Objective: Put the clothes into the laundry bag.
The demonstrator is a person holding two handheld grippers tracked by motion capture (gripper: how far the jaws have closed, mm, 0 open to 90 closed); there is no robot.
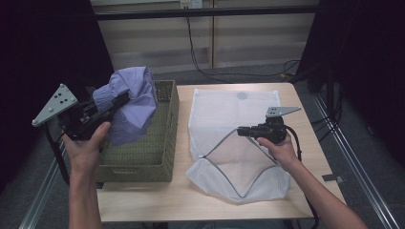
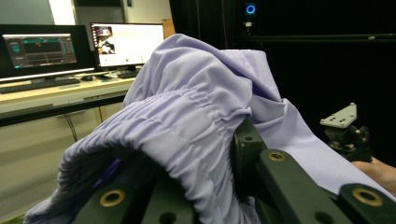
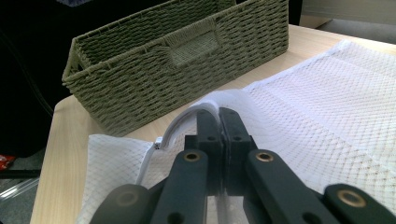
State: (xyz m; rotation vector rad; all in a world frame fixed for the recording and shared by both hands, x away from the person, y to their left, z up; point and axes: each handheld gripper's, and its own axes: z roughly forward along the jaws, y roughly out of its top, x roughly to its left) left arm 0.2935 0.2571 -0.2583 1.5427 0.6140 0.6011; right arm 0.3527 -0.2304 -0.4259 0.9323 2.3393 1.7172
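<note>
Lavender cloth [image 1: 131,102] hangs from our left gripper [image 1: 114,104] above the woven basket [image 1: 160,143] in the high view, while right of the basket our right gripper [image 1: 241,130] pinches the zipper edge of the white mesh bag [image 1: 229,114]. From the left gripper view, the cloth [image 2: 196,126] drapes over the jaws, clamped. From the right gripper view, jaws are closed on the bag's rim [image 3: 210,105], near the basket [image 3: 177,56].
</note>
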